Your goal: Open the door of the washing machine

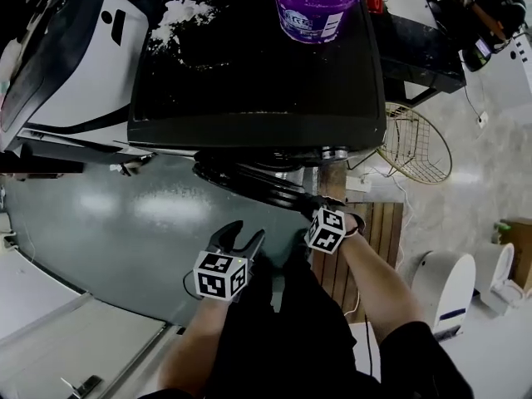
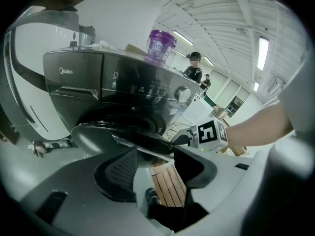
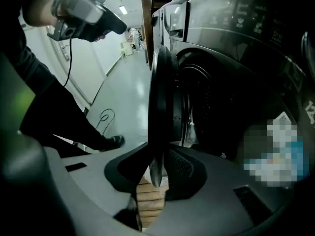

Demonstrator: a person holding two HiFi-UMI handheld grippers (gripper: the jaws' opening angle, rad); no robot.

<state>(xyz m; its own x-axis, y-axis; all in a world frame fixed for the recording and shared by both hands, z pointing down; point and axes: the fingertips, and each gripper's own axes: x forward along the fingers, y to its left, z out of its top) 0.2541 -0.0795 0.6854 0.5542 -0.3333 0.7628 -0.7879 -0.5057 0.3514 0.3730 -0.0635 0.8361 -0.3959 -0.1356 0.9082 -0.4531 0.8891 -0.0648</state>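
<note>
The black washing machine fills the top of the head view, and its round door stands partly swung out from the front. My right gripper is at the door's right edge. In the right gripper view the dark door rim runs down between the jaws of the right gripper, which is shut on it. The drum opening shows behind the door. My left gripper hangs in front of the door, apart from it. The left gripper is open with nothing between its pads.
A purple tub and spilled white powder sit on the machine's top. A white machine stands to the left. A wire basket, a wooden slatted pallet and a white appliance lie to the right. People stand far off.
</note>
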